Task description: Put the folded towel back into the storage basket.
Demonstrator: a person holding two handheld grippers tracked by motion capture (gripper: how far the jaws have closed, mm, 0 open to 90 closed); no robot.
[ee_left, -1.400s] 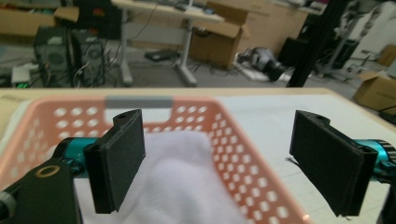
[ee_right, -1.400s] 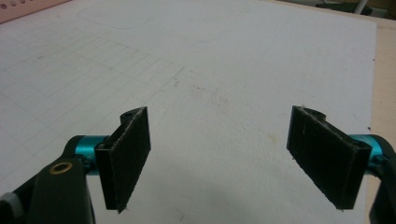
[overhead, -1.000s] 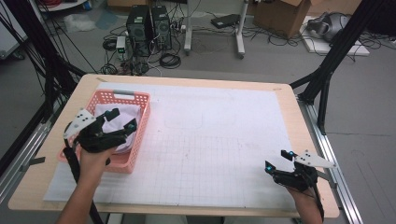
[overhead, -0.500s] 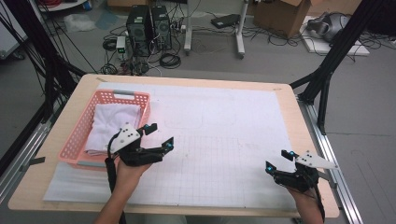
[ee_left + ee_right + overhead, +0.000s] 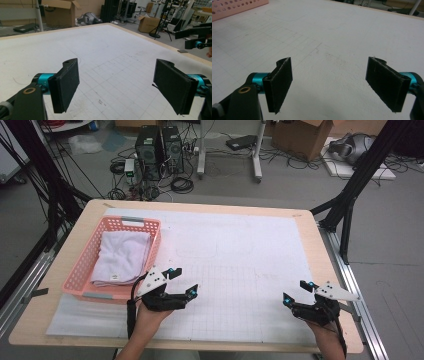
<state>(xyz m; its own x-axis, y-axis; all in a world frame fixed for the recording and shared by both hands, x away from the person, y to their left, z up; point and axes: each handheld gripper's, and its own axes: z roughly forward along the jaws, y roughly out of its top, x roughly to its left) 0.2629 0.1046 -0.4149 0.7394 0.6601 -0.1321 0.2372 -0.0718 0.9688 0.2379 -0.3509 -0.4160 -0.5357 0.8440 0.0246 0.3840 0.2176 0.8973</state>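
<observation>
White gridded paper covers the wooden bench (image 5: 210, 204), with computer towers and cables on the floor behind it. At the bench's left side sits a pink basket (image 5: 85, 265) holding a folded pale lavender towel (image 5: 121, 256). The left gripper (image 5: 181, 281) hovers over the paper just to the right of the basket's near corner, its fingers (image 5: 65, 83) spread wide and holding nothing; the towel lies to their left, apart from them. The right gripper (image 5: 298, 292) rests near the bench's right front edge, well apart from the basket, its fingers (image 5: 280, 82) likewise spread over bare paper.
</observation>
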